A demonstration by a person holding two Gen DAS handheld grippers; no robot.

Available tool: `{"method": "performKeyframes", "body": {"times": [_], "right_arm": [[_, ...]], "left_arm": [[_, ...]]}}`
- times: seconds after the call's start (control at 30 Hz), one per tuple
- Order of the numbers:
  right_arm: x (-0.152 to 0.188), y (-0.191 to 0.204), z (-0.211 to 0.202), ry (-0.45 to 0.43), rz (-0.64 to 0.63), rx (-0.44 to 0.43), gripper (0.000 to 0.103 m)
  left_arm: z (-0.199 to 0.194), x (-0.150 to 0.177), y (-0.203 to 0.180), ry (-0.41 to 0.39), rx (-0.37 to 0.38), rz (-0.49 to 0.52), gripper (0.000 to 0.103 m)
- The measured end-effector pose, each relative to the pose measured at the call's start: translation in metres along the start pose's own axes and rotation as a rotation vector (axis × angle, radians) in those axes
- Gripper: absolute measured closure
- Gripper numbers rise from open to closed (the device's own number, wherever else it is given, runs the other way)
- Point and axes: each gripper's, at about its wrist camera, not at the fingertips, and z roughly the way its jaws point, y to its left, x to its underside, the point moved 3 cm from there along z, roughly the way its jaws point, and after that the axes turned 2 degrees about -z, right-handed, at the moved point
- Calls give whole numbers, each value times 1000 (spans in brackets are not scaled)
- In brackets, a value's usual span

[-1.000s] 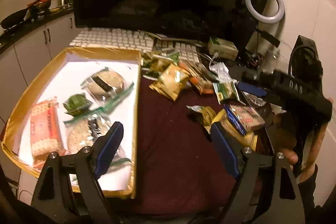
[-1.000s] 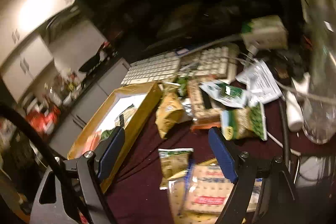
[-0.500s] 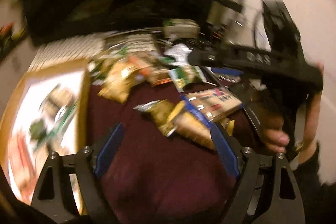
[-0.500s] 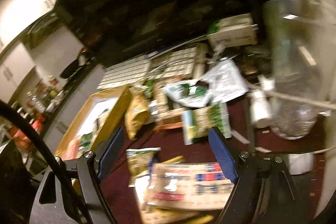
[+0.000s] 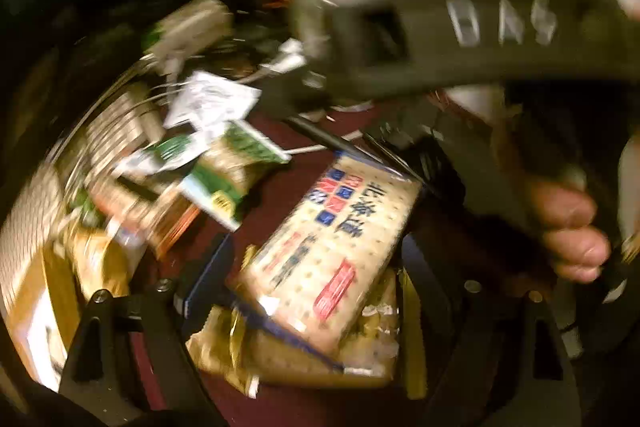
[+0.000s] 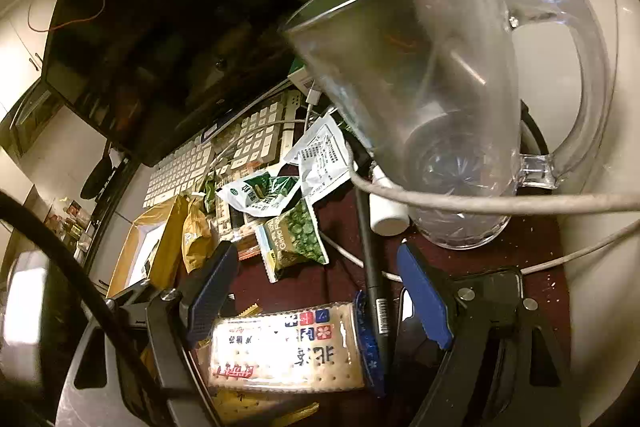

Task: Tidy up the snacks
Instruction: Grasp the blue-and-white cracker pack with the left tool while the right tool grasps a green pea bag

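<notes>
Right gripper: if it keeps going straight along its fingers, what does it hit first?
Most likely the cracker pack, which lies between and just ahead of the open right gripper. A black pen lies close beside the right finger and could be clipped too; depth is hard to judge here.

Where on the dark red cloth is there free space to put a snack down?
One bare patch lies between the green pea packet, the black pen and the cracker pack. It is crowded around the keyboard and below the glass pitcher, where cables cross.
</notes>
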Motion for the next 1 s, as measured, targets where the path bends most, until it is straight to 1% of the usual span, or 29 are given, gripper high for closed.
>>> {"method": "performKeyframes", "body": {"times": [0.03,0.1,0.13,0.17,0.2,0.23,0.27,0.33,0.4,0.5,0.6,0.67,0.7,0.77,0.83,0.93,0.97,1.0], "right_arm": [[-1,-1,1,0,3,9,21],[1,-4,0,1,5,5,21],[1,-4,1,4,8,-2,21],[1,-4,2,4,11,-5,21],[2,-4,3,5,8,-9,21],[2,-3,5,8,1,-15,21],[4,1,8,12,-10,-22,21],[6,7,8,16,-30,-34,21],[7,15,9,18,-59,-50,21],[9,26,15,28,-89,-64,21],[7,32,30,59,-74,-51,21],[5,35,43,85,-57,-29,21],[4,37,50,95,-58,-16,21],[2,44,63,111,-75,35,21],[2,46,75,139,-80,100,21],[3,53,81,126,-120,186,24],[5,55,80,117,-135,216,34],[6,54,78,109,-150,254,49]], "left_arm": [[10,-2,-3,42,8,29,18],[18,-3,-1,67,37,6,18],[20,-3,2,67,45,-17,20],[18,-2,4,53,52,-33,26],[15,0,7,36,68,-49,29],[12,3,11,26,87,-82,35],[10,6,13,24,93,-101,39],[6,13,17,10,79,-137,41],[-4,22,23,-34,43,-186,43],[-29,38,33,-112,83,-307,45],[-49,54,46,-183,54,-423,46],[-65,69,59,-228,21,-527,46],[-73,80,67,-258,-8,-580,46],[-89,94,78,-300,-48,-647,46],[-106,112,86,-334,-69,-714,46],[-132,136,103,-405,-78,-821,47],[-137,140,105,-418,-80,-840,47],[-145,149,108,-434,-84,-868,47]]}}
